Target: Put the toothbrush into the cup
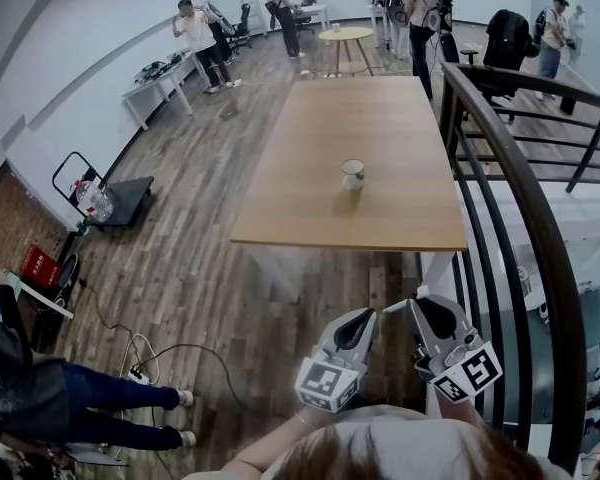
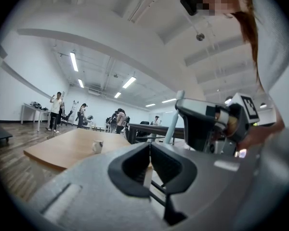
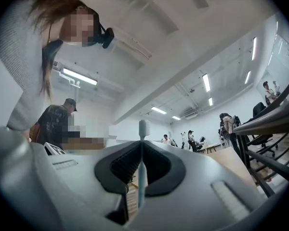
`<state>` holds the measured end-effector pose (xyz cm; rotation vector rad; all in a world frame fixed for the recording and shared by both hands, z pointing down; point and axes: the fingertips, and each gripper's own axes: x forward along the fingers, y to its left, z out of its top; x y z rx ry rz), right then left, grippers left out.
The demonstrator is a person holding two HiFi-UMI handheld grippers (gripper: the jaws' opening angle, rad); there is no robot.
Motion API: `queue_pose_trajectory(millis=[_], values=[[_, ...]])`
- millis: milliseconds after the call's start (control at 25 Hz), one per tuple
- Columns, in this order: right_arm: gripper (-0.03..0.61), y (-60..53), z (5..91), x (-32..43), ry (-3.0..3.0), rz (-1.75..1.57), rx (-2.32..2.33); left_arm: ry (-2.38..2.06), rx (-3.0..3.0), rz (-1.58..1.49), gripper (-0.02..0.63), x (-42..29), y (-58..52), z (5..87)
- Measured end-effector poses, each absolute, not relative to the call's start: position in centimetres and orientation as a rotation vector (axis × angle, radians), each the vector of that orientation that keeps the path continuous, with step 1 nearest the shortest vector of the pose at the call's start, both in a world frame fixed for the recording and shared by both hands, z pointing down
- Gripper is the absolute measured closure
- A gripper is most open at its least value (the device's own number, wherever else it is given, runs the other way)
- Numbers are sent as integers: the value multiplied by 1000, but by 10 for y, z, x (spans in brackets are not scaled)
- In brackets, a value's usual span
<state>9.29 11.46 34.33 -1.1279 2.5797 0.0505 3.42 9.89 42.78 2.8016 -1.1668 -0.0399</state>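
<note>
A white cup [image 1: 352,174] stands on the near half of a long wooden table [image 1: 310,218], well ahead of both grippers; it also shows small in the left gripper view [image 2: 97,147]. My right gripper [image 1: 417,301] is shut on a pale blue toothbrush [image 3: 141,167], which stands upright between the pads with its bristle head [image 3: 143,127] above the jaws. The toothbrush handle [image 2: 174,119] rises beside the right gripper in the left gripper view. My left gripper [image 1: 367,314] is held close by, over the floor, shut with nothing between its jaws [image 2: 150,145].
A black metal railing [image 1: 525,198] runs along the right side of the table. Wood floor lies to the left, with a cable [image 1: 170,353], a cart [image 1: 120,200] and a seated person [image 1: 70,398]. Several people, desks and a round table [image 1: 346,36] fill the far end.
</note>
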Motion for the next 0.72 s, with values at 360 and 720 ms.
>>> queue_pose_trajectory(millis=[360,720], values=[[563,122,355,104,2598,17,-1101,-1225,2759,-33,612,41,114,446],[565,108,353,111,2604,0,-1068,-1243,2762,-60,612,50,99,438]])
